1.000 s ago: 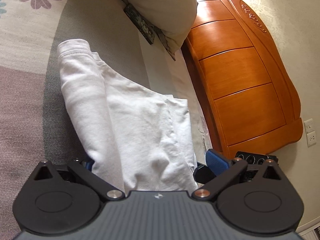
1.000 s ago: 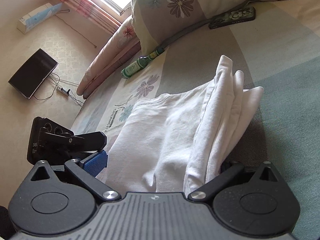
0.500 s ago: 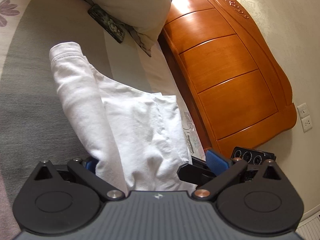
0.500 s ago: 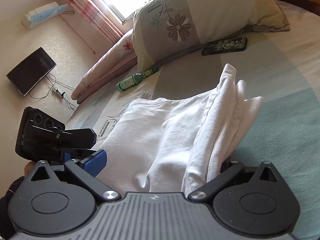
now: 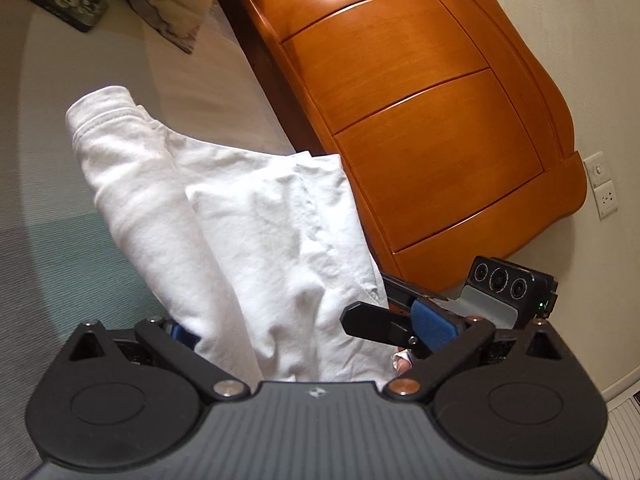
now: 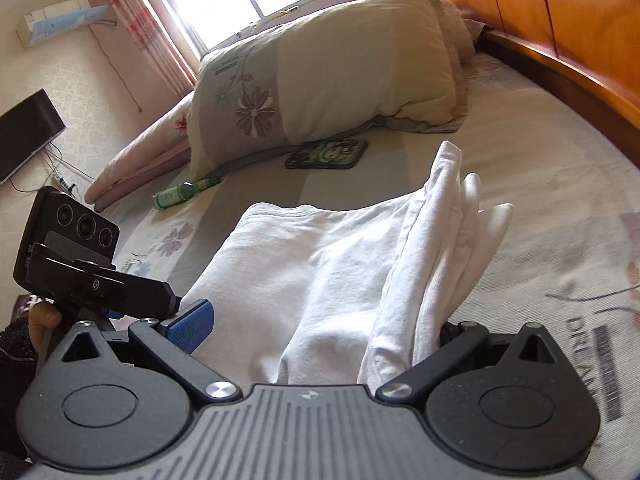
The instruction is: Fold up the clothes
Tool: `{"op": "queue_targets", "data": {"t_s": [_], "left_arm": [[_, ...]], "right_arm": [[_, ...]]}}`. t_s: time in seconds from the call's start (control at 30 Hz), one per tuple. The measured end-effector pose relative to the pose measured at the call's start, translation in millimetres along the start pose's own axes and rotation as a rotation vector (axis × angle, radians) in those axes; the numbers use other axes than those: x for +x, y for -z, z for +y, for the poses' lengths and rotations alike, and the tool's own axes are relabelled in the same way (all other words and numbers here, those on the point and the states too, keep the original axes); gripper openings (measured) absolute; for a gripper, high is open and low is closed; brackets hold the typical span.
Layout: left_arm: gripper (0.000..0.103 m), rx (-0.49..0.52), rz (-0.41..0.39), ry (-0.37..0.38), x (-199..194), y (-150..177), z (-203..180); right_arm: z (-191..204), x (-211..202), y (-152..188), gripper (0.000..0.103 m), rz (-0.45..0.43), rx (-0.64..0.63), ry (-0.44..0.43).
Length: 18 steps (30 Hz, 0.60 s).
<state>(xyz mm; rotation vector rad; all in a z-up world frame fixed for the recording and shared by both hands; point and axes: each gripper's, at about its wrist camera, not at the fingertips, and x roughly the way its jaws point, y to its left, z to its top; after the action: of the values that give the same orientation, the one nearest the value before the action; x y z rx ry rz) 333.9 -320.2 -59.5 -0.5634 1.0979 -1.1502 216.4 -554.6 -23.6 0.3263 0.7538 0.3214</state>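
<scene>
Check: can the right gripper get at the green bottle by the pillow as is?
Probably not yet: the right gripper is full of the white garment, shared with the left gripper. The green bottle lies unobstructed beyond the garment.

Right gripper (image 6: 320, 328) had the folded white garment (image 6: 320, 280) bunched between wide-spread fingers, fabric filling the gap. Left gripper (image 6: 100, 280) sat just beside its left finger. Ahead: phone (image 6: 326, 154), green bottle (image 6: 186, 192), floral pillow (image 6: 320, 84) further back.
</scene>
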Motion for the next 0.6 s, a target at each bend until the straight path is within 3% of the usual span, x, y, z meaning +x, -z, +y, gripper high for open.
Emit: {"op": "queue_targets", "data": {"t_s": [0.2,0.4,0.6], "left_arm": [[0.100,-0.021,-0.014,0.028,53.3,-17.8,-6.7],[0.100,-0.055,-0.038,0.011,84.2,-15.0,-5.7],[0.100,-0.010,-0.005,-0.030,87.7,-1.9,-3.2]], "right_arm": [[-52.3,-21.8,-23.9,0.103,0.012,-0.050,0.082],[-89.9,-19.4,-38.8,0.103,0.054,-0.088,0.146],[-97.7,-23.6,-24.0,0.103,0.017,-0.040,0.204]]}}
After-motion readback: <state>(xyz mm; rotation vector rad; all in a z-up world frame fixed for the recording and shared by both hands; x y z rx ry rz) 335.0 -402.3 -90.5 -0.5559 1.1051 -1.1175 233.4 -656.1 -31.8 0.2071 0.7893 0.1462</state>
